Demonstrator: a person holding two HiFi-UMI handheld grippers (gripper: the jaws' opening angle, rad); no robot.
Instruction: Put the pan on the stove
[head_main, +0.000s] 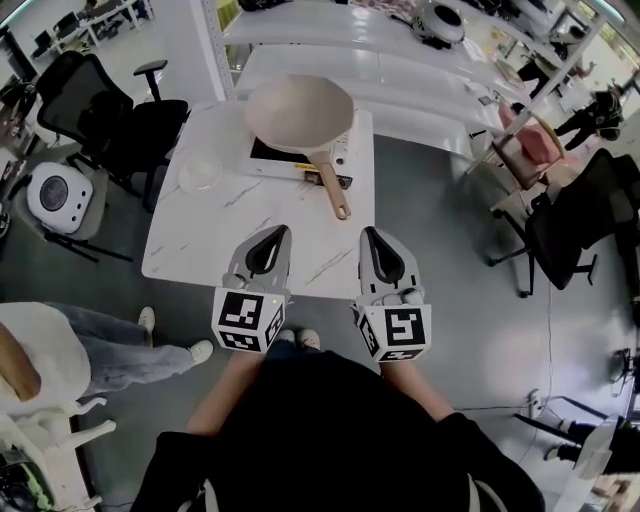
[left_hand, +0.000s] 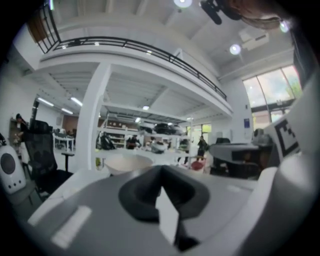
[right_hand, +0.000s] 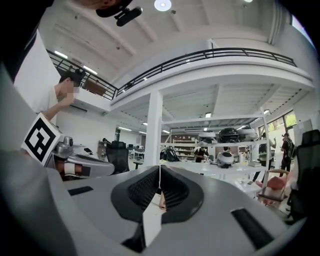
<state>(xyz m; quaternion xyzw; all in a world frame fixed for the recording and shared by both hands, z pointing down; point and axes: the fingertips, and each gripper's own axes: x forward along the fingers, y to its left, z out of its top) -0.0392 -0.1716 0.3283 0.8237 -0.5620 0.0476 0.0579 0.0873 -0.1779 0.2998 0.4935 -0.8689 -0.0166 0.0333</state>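
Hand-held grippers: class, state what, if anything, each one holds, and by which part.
Nothing is held. The left hand-held gripper and the right hand-held gripper are both shut and empty; the pan sits untouched on the stove.

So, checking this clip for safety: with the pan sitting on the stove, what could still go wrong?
The handle of the pan juts off the stove toward the shut right gripper; a forward move could knock it. The pan looks wider than the stove, so it might tip. The clear bowl beside it could get nudged.
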